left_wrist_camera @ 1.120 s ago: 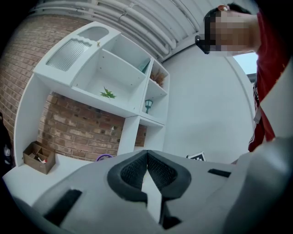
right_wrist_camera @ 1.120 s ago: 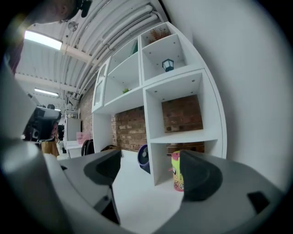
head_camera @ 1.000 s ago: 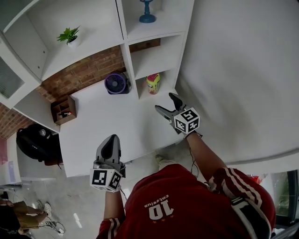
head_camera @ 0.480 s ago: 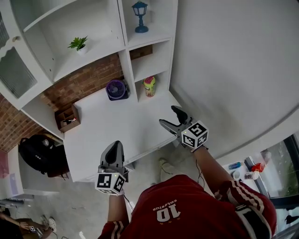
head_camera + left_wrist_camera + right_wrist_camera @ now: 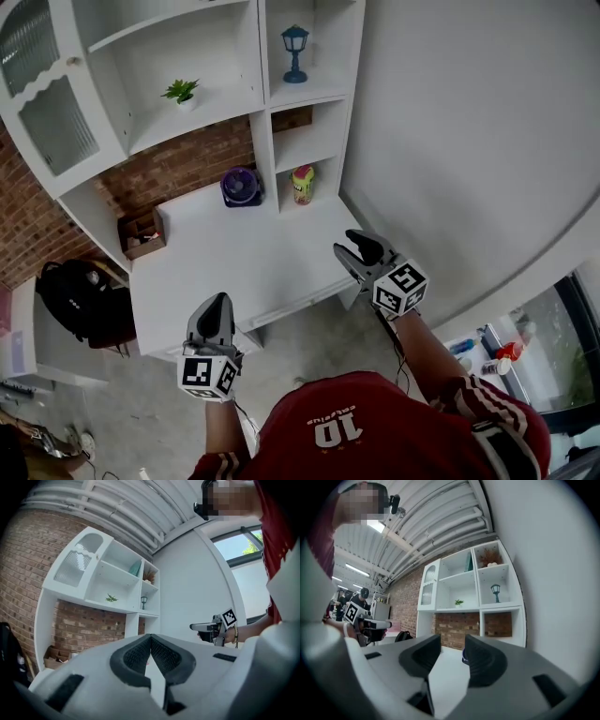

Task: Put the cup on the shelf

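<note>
Two claws [image 5: 218, 302] [image 5: 355, 249] at table [image 5: 234, 258] edge; right closing empty.

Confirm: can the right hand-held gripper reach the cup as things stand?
Probably yes: only bare desk lies between the right hand-held gripper and the cup in its open-fronted cubby; its empty jaws are closing.
</note>
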Available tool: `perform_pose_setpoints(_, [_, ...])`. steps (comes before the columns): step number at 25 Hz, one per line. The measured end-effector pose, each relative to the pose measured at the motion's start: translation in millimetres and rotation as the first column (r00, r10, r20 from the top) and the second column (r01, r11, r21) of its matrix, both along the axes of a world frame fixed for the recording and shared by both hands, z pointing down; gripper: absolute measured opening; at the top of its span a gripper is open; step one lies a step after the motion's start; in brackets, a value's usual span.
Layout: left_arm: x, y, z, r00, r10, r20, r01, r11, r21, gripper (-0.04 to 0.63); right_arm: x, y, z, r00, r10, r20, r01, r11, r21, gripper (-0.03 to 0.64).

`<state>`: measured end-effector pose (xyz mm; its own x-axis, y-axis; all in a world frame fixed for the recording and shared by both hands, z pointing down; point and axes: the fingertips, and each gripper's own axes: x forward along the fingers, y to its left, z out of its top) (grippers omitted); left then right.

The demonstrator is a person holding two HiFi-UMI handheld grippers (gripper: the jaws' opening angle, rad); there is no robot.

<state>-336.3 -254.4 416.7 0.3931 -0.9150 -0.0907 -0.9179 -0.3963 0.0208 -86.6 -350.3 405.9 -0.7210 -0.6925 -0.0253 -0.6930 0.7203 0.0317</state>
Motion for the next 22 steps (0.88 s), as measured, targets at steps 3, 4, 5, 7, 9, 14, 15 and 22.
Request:
perform_pose_setpoints(3, [4.0,19.6,-7.5,1.0,-0.015,0.018,0.015,1.0,0.002,0.0,7.3,23.0,-20.4,0.999,-0.019,0.032,0.018,1.0,0.026,0.152])
perform_pose_setpoints(4, [5.8,26.2,-11.1,1.0,-0.019,0.015,0.019,1.0,0.002,0.0,11.0,31.1,-25.9,0.999,-0.024,0.041,0.023,0.999,0.027,0.149])
perform_pose_setpoints(5, [8.1,33.2,-14.8,1.0,-0.023,0.009,0.023,1.0,0.003,0.0,15.3,39.7,-30.7,0.998,-0.029,0.049,0.028,0.999,0.027,0.146])
perform_pose_setpoints(7, [15.0,48.0,-22.2,0.999,-0.037,-0.002,0.037,0.999,0.004,0.0,26.6,57.8,-37.9,0.997,-0.033,0.066,0.032,0.999,0.025,0.133])
perform_pose_setpoints(9, [25.7,64.2,-29.9,0.998,-0.056,-0.007,0.057,0.998,0.009,0.0,41.3,76.2,-44.9,0.995,-0.03,0.091,0.028,0.999,0.029,0.119])
perform_pose_setpoints(14, [67.0,108.5,-53.5,0.998,-0.068,0.014,0.067,0.996,0.065,0.0,78.8,123.0,-63.4,0.989,-0.03,0.147,0.017,0.996,0.086,0.055])
perform_pose_setpoints(15, [72.8,118.1,-57.3,0.997,-0.072,0.016,0.07,0.995,0.076,0.0,83.4,132.3,-65.8,0.988,-0.032,0.154,0.018,0.996,0.091,0.052])
perform_pose_setpoints(22, [103.6,180.9,-79.2,0.994,-0.109,0.006,0.108,0.987,0.117,0.0,106.7,189.5,-73.1,0.984,-0.058,0.168,0.043,0.995,0.089,0.031])
